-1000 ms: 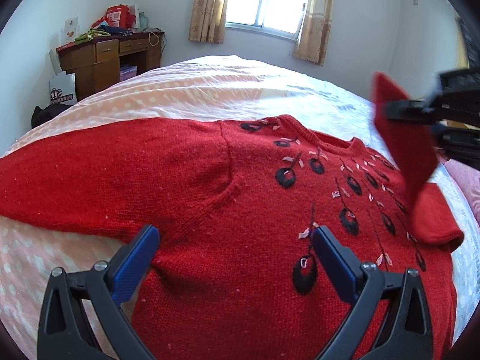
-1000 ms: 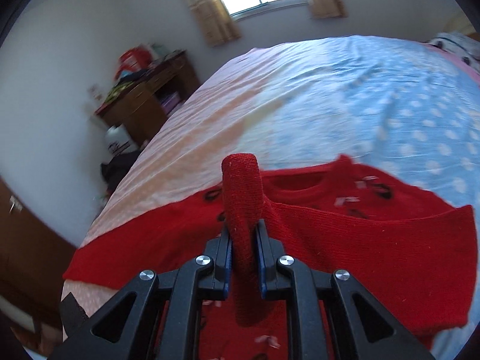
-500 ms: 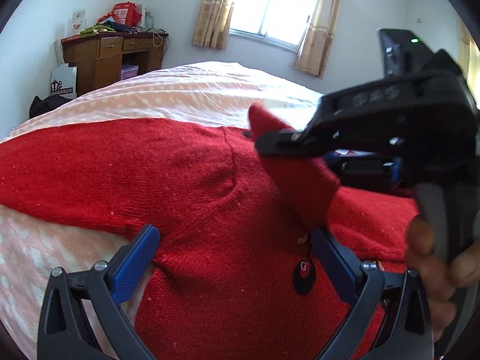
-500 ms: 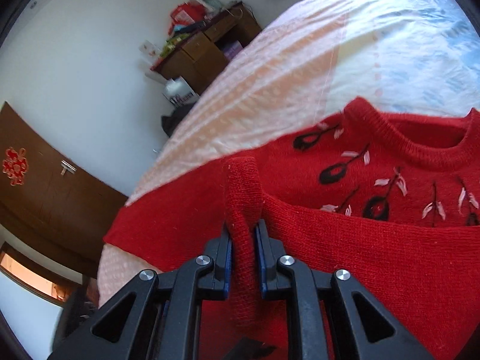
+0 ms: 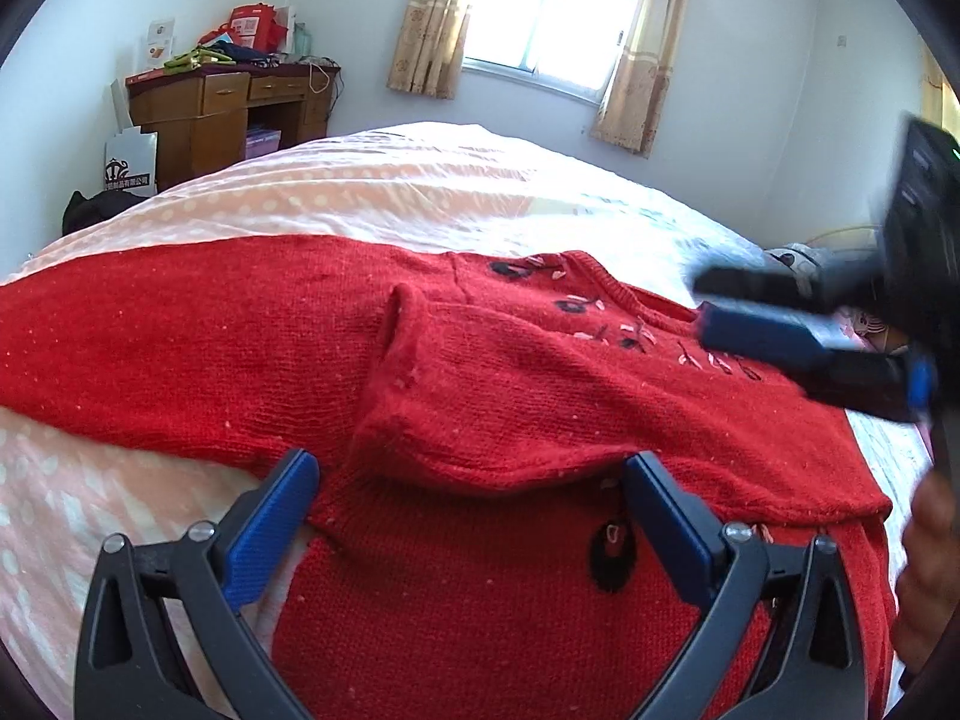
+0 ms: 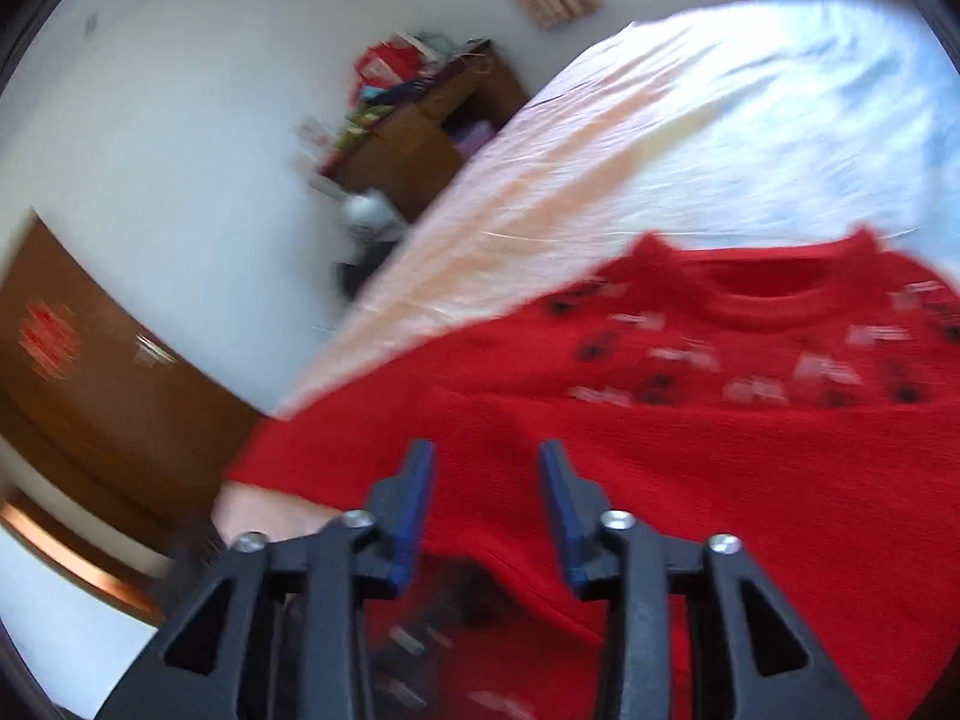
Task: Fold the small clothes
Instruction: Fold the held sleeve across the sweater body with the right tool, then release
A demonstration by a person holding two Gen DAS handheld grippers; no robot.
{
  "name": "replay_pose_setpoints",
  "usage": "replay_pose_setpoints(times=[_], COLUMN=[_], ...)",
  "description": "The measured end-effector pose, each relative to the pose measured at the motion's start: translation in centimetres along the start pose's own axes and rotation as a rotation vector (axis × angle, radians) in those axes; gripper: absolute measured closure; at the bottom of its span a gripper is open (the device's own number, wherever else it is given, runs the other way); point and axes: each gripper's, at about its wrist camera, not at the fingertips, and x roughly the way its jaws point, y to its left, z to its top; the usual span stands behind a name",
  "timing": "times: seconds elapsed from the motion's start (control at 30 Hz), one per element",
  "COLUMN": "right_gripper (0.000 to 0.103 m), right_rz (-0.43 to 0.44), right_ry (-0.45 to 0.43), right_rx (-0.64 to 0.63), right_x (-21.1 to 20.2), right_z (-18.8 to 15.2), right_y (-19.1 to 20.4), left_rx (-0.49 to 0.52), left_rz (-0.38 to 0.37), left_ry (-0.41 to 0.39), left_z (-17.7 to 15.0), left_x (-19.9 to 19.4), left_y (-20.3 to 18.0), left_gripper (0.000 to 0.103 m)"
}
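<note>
Sweater (image 5: pixel 480 588), red, spread across the bed (image 5: pixel 390 192), filling the frame's centre, one sleeve (image 5: pixel 540 396) folded over its chest. Left gripper (image 5: pixel 471 516), lower centre, jaws wide apart. Right gripper (image 6: pixel 487 504), jaws just opening, parted above the sleeve, nothing gripped.

bed far side: bare sheet (image 5: pixel 420 180) beyond the red sweater (image 5: pixel 480 570), open room to move
bed left edge: free strip of spotted sheet beside the spread sleeve (image 5: pixel 150 348)
right side: right gripper (image 5: pixel 708 306) hangs over the sweater's collar end, blocks that lane
far corner: wooden desk (image 5: pixel 210 114), well clear of the bed
</note>
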Motion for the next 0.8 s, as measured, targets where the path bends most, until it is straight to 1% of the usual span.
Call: replay_pose_setpoints(times=[0.07,0.17,0.2,0.27,0.3,0.37,0.43,0.47,0.53,0.6,0.63,0.7,0.73,0.8], right_gripper=[0.07,0.07,0.07,0.07,0.07,0.07,0.07,0.07,0.068,0.065,0.065,0.065,0.065,0.065], right_rz=[-0.086,-0.249,-0.307,-0.39,-0.416,-0.438,-0.467,-0.495,-0.54,-0.58,-0.601,-0.661,-0.688,-0.698], right_ry=[-0.01,-0.022,-0.023,-0.005,-0.01,-0.023,-0.041,-0.097,-0.176,-0.232,-0.242,-0.225,-0.188,-0.103], right_rx=[-0.035,-0.07,-0.08,-0.099,-0.115,-0.142,-0.142,-0.126,-0.072,0.018,0.066,0.093,0.093,0.118], right_x=[-0.8,-2.6,-2.6,-2.7,-2.7,-3.7,-4.4,-6.0,-8.4,-11.1,-12.4,-13.1,-12.8,-11.4], right_z=[-1.4,-3.9,-4.6,-5.7,-6.0,-6.6,-6.4,-6.2,-5.3,-4.5,-4.1,-3.9,-3.9,-4.5], right_y=[0.2,-0.9,-1.1,-2.1,-2.2,-2.5,-2.5,-2.9,-4.3,-6.8,-8.5,-10.2,-11.2,-13.4], left_rx=[0.001,0.003,0.005,0.008,0.01,0.013,0.017,0.018,0.022,0.027,0.029,0.032,0.034,0.038], left_rz=[0.0,0.005,0.007,0.012,0.014,0.019,0.025,0.027,0.032,0.038,0.04,0.045,0.048,0.054], left_ry=[0.0,0.003,0.004,0.007,0.009,0.012,0.016,0.016,0.017,0.018,0.018,0.019,0.019,0.022], left_z=[0.0,0.0,0.0,0.0,0.0,0.1,0.1,0.1,0.0,0.0,-0.1,-0.1,-0.1,-0.1], left_x=[0.0,0.1,0.1,0.1,0.1,0.1,0.1,0.1,0.1,0.2,0.2,0.2,0.2,0.3], left_y=[0.1,0.2,0.1,0.1,0.2,0.1,0.1,0.1,0.0,-0.1,-0.1,-0.2,-0.2,-0.3], left_gripper=[0.0,0.0,0.0,0.0,0.0,0.0,0.0,0.0,0.0,0.0,0.0,0.0,0.0,0.0])
